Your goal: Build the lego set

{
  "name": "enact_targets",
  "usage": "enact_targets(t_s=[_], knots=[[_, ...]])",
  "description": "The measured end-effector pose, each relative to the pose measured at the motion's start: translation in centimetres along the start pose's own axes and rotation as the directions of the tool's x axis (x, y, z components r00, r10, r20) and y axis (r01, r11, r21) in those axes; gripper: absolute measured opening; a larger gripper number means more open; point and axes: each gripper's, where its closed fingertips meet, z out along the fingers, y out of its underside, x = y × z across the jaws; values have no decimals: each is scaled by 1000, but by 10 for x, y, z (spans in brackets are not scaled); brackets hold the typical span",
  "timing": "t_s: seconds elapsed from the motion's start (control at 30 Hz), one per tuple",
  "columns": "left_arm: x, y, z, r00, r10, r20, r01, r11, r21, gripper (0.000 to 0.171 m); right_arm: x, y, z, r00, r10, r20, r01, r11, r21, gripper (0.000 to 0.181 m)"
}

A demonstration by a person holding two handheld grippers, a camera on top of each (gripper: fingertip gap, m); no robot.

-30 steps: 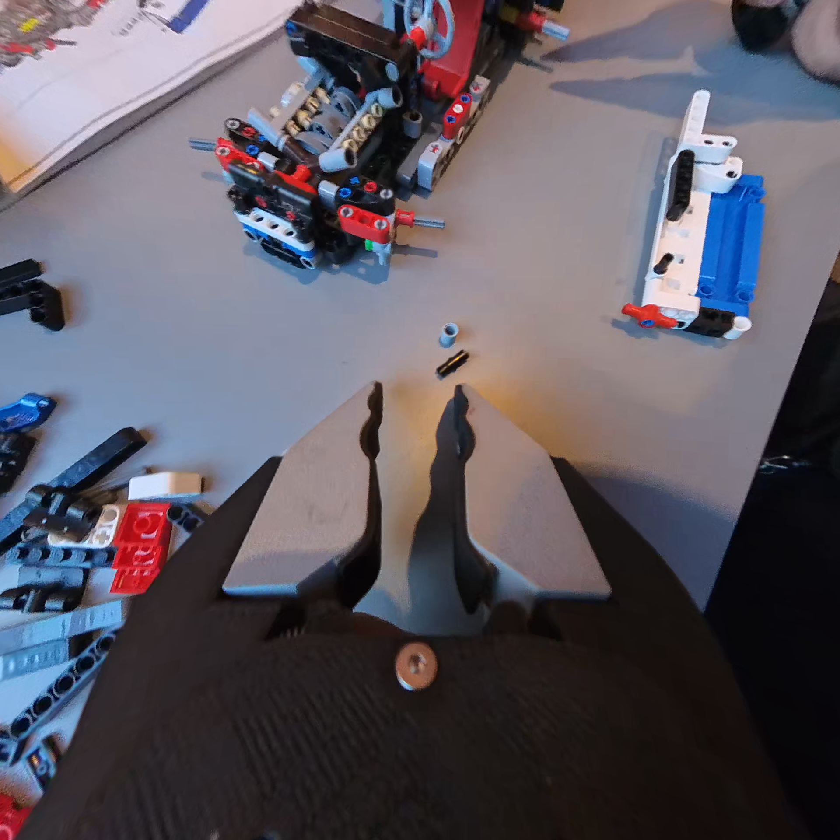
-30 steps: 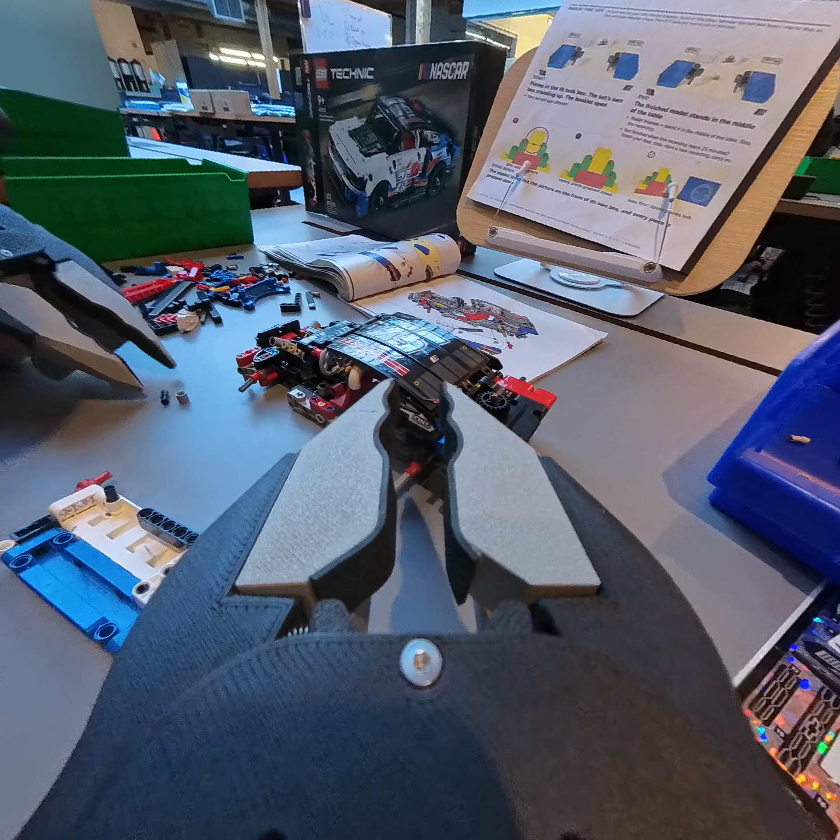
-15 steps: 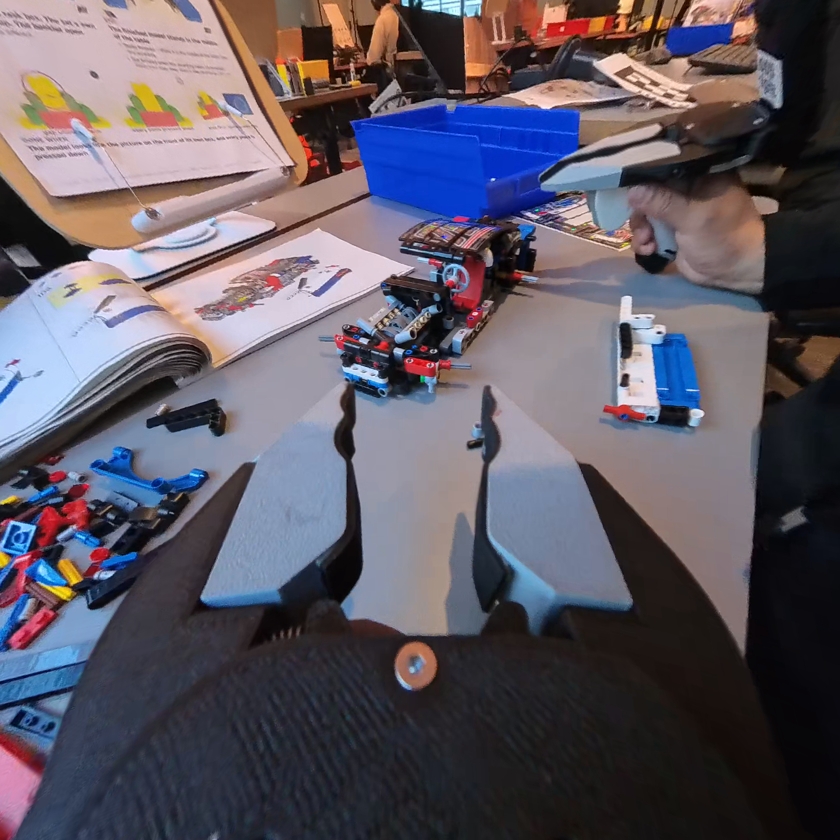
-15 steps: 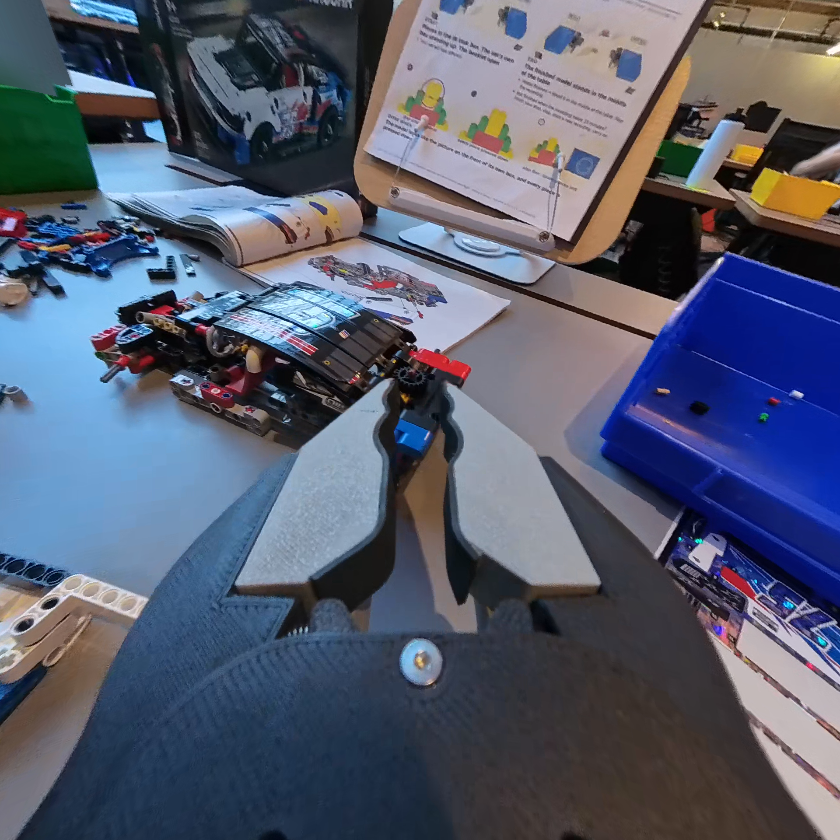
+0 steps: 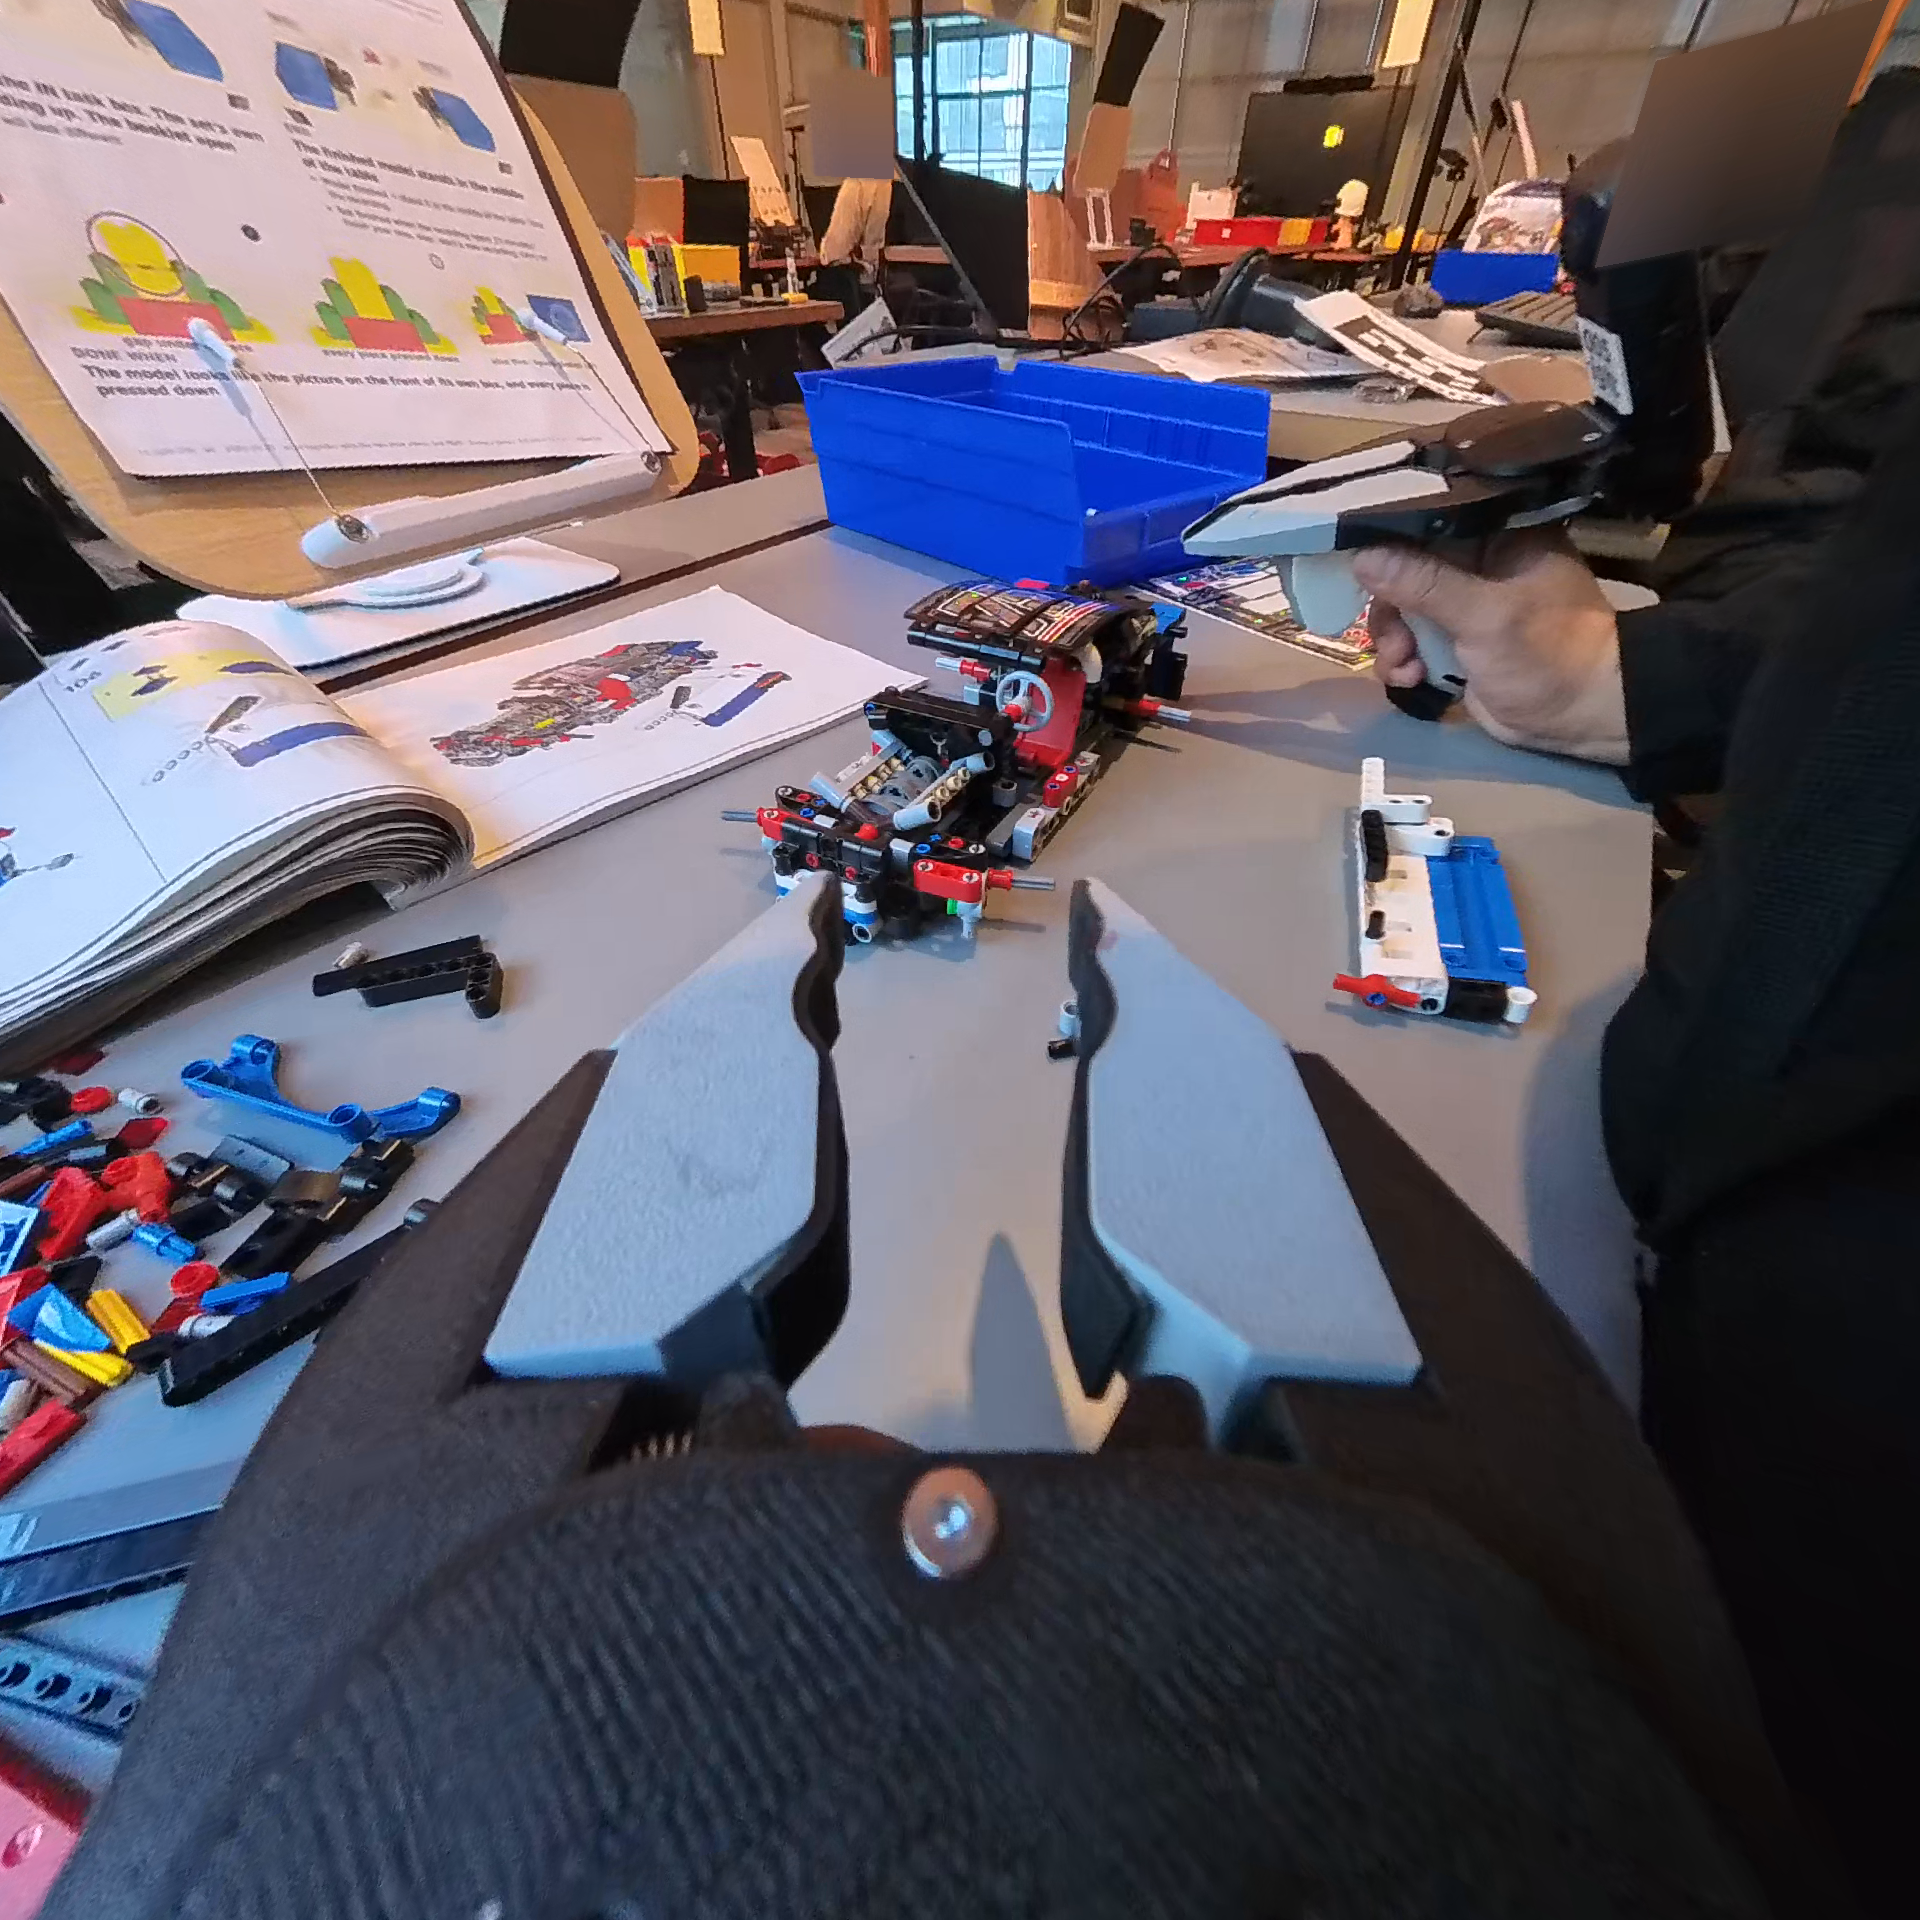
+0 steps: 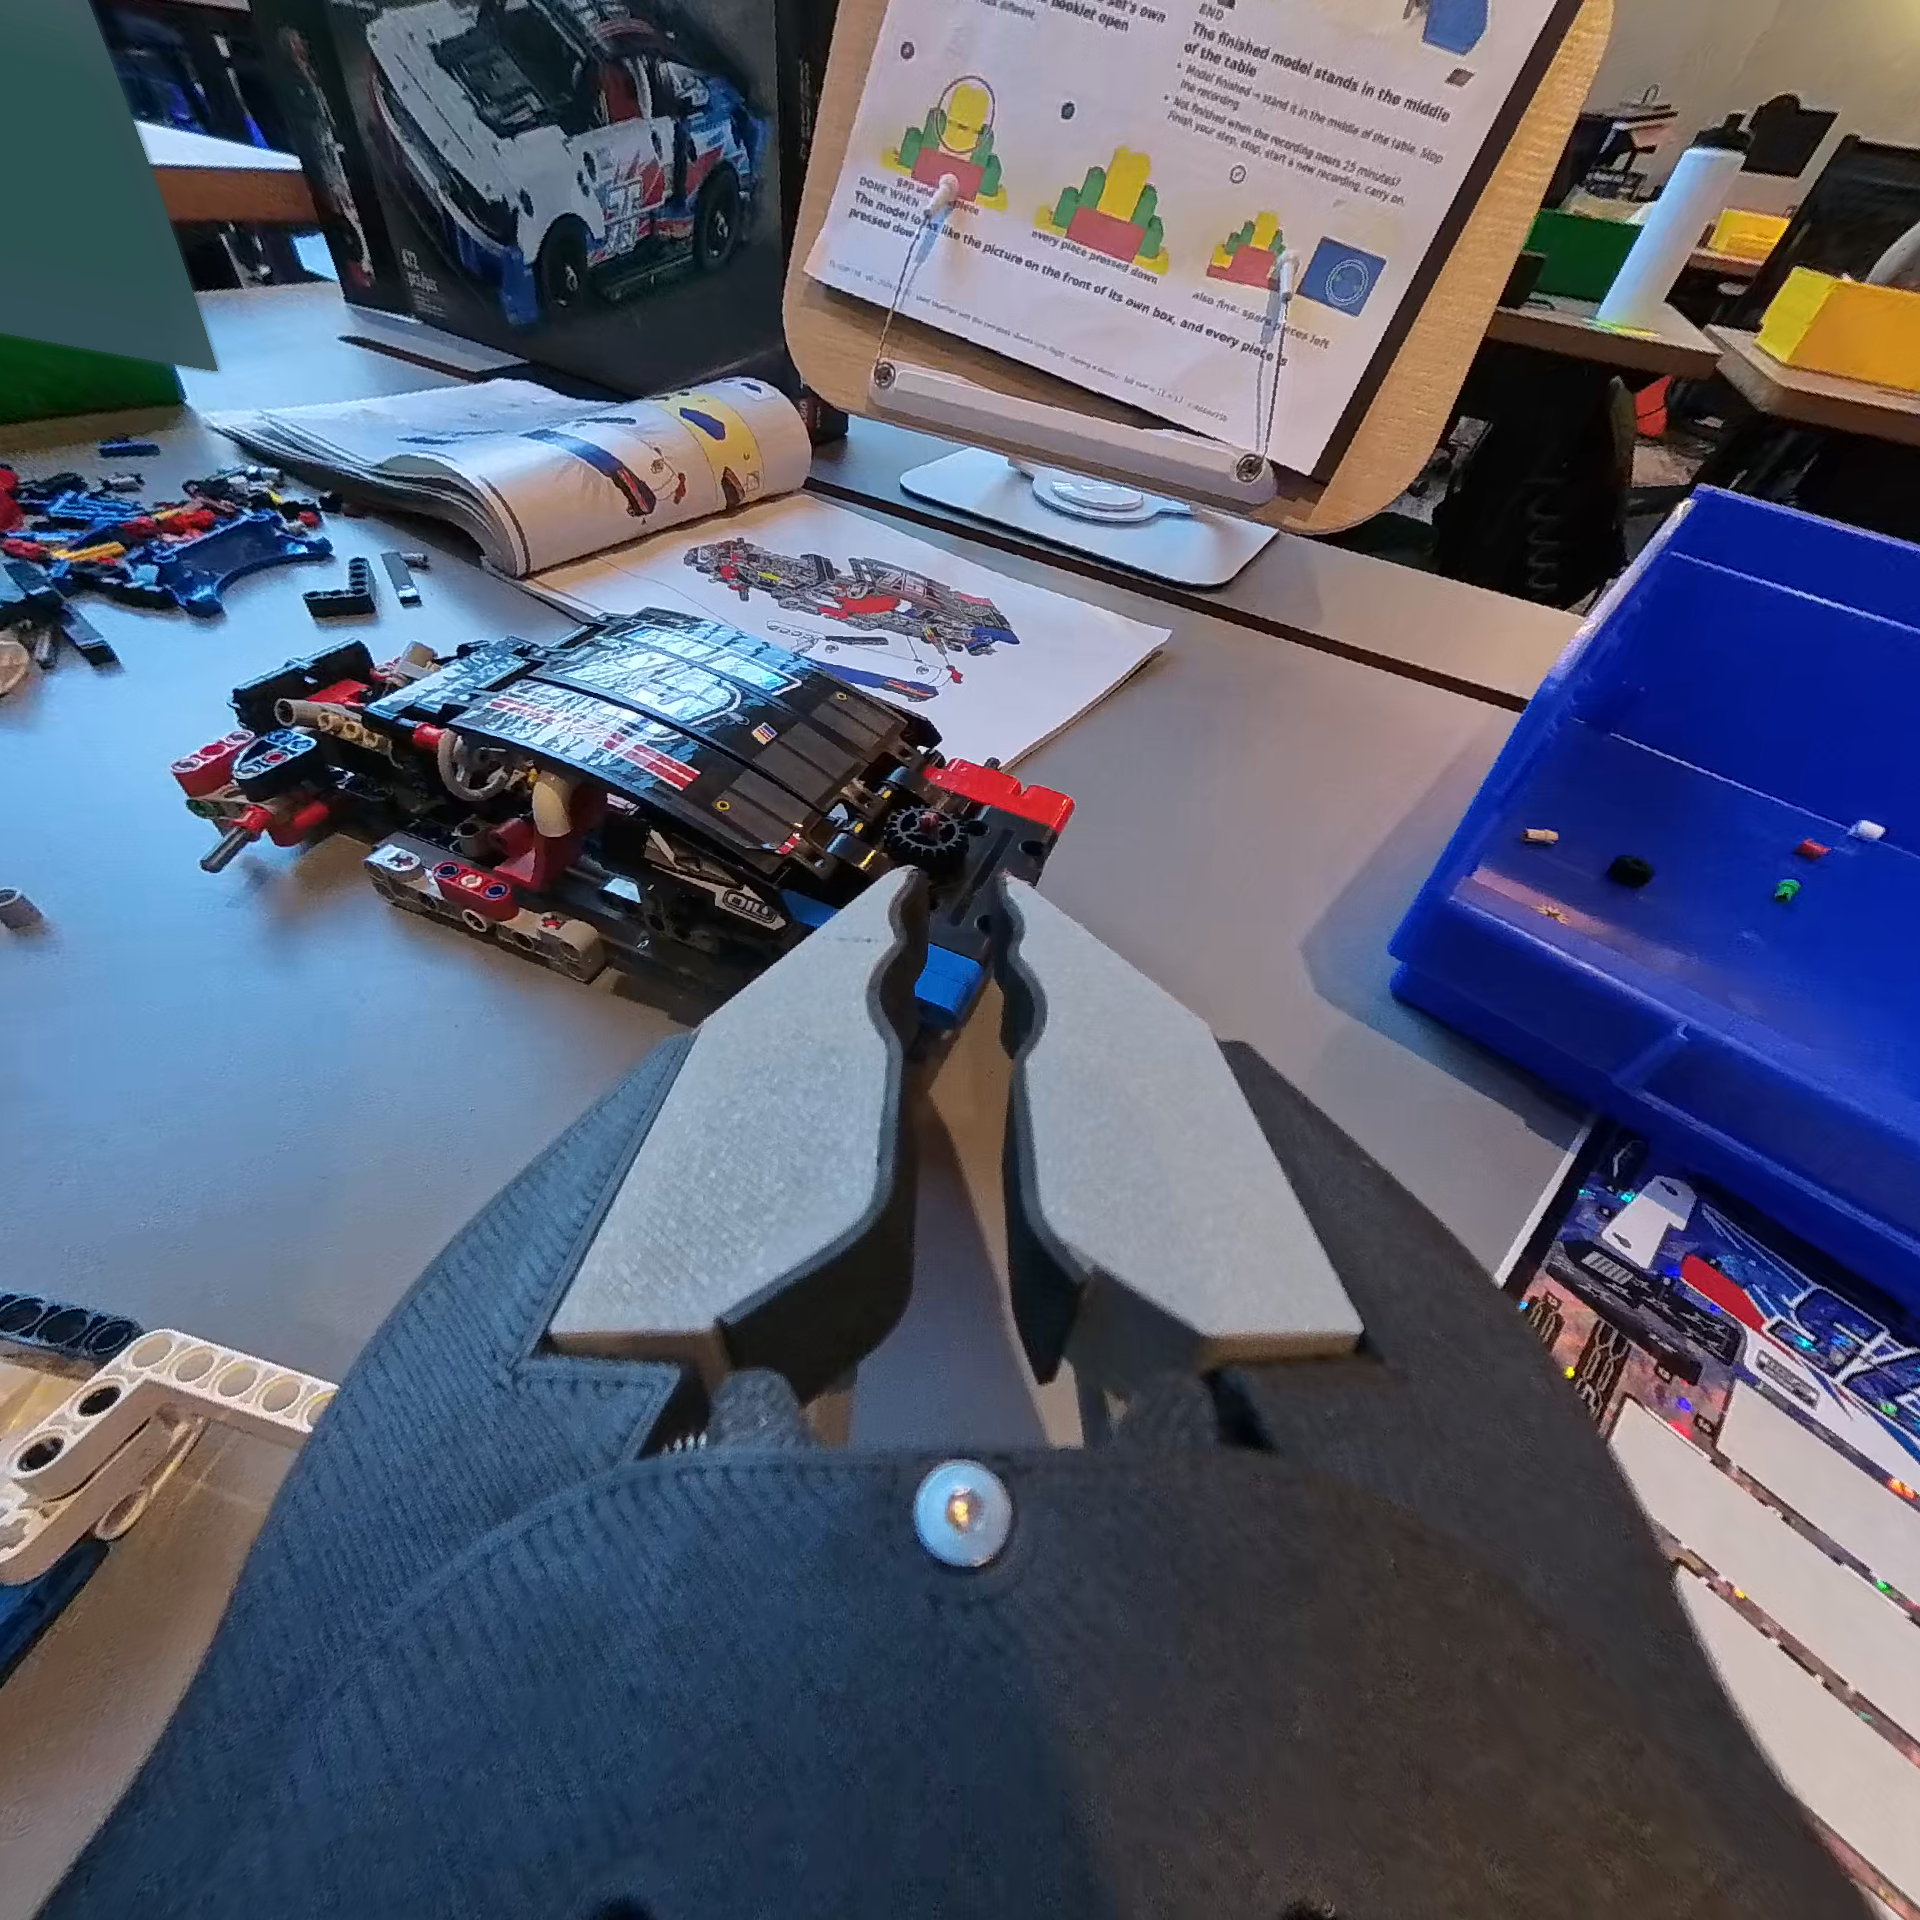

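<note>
Since a second ago, our left hand-held gripper (image 5: pixel 948 935) has tilted up from the two small pins to face across the bench (image 5: pixel 1195 1091), its jaws now spread wide and empty. We see the car chassis (image 5: pixel 966 769) lying on the bench just beyond its tips, its long axis running away toward the blue bin (image 5: pixel 1039 468), axle end nearest us. Our right hand-held gripper (image 6: pixel 958 902) sits at the chassis's rear end, jaws narrowly apart with nothing clamped between them. The white-and-blue panel (image 5: pixel 1439 904) lies flat to the right, well apart. Inside the bin we see a few tiny loose pieces (image 6: pixel 1631 871).
</note>
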Motion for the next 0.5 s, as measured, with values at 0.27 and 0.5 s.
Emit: enact_targets(t_s=[0.27,0.5], knots=[[0,1,1,1000,6,0,-6,1000,-7,38,0,-2,-1,1000,5,2,-5,1000,15,7],[2,3,2,1000,15,-6,-16,1000,-23,36,-1,-6,-4,1000,10,15,-11,999,44,7]])
